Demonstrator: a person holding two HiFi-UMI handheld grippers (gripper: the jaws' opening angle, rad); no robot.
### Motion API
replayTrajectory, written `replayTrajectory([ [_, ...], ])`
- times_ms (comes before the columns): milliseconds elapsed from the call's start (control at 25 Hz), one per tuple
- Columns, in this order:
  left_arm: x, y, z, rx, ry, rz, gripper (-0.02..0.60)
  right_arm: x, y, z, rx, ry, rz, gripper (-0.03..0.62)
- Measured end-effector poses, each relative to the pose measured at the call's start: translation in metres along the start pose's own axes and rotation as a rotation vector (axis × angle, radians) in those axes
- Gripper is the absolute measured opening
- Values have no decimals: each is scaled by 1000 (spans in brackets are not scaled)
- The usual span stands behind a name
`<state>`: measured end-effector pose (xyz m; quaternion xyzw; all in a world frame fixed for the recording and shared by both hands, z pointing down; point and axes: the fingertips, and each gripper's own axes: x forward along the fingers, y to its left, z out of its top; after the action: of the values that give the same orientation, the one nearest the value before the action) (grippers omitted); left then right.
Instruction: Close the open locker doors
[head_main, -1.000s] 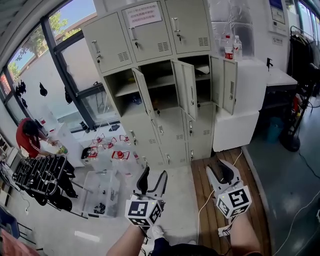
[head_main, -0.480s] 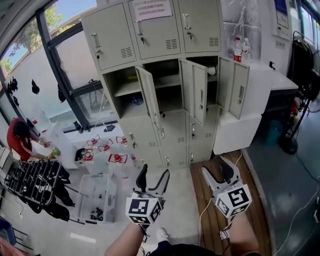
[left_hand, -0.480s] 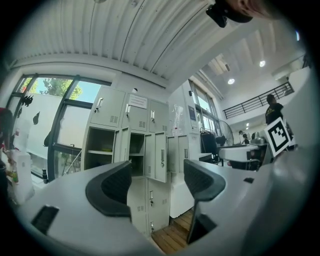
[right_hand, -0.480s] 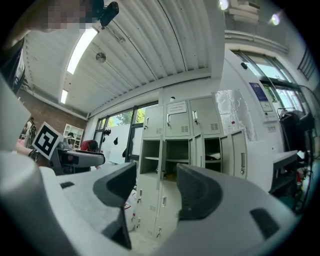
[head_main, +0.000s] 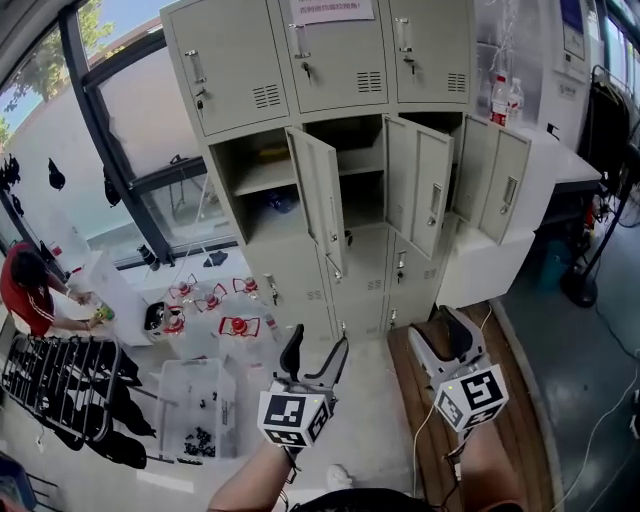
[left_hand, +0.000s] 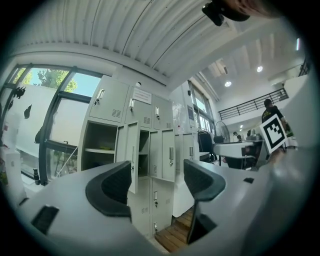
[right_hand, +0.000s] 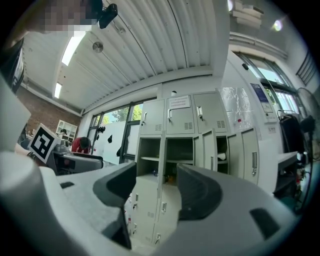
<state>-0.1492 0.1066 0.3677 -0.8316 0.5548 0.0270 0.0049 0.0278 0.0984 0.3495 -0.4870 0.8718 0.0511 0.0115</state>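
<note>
Left tongs (head_main: 316, 352) and right tongs (head_main: 445, 335) are both spread, with nothing between them (each held low, well apart from the locker bank (head_main: 240, 70)). Three of its middle-row doors stand open: left door (head_main: 320, 200), centre door (head_main: 420, 195), right door (head_main: 495, 180).

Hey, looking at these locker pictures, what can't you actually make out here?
Notice: head view, cut off by the top edge; right gripper view, too small to read.
Right compartment: head view, mostly hidden behind the middle open door.
Bluish thing in the left compartment: head view, too small and dim to identify.
</note>
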Motion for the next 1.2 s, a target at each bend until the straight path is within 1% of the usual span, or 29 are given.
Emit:
replayTrajectory([
  [320,7,46,-6,4,11,-47,318,51,28,-1,1,-7,-30,238],
  [560,15,64,-4,-8,4,-54,318,68,36,-1,-5,3,-32,238],
  [840,42,69,-12,-17,18,-35,318,89,12,-13,14,17,-22,238],
  [1000,69,74,-13,-12,20,-1,318,115,-8,-18,20,14,17,238],
  [1200,119,77,-8,2,15,27,318,155,-37,-18,19,5,73,238],
])
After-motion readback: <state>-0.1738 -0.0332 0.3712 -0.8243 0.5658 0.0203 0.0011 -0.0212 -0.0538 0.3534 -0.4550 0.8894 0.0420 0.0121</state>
